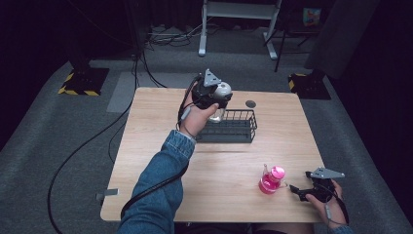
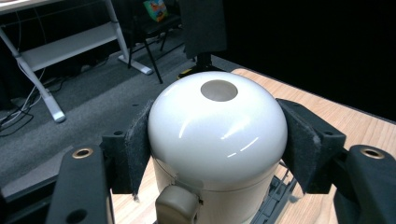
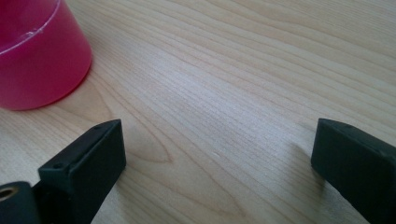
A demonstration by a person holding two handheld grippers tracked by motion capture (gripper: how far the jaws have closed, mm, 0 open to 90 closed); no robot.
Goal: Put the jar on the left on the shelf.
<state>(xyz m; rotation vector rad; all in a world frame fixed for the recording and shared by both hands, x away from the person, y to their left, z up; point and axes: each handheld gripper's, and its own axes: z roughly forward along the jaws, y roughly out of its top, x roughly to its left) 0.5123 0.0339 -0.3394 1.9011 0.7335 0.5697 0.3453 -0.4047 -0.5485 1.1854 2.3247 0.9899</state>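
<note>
High view: left gripper (image 1: 217,100) pinches a white domed bottle (image 1: 221,92) over the black wire basket (image 1: 242,131); next, lower it inside. Right gripper (image 1: 298,190) rests spread.

Glossy white plastic bottle (image 2: 217,135); matt wood table (image 3: 243,93); wire basket (image 1: 234,127).

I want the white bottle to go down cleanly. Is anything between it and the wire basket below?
Nothing visible: the left gripper clamps the white bottle above the left end of the black wire basket, whose visible part holds nothing.
</note>
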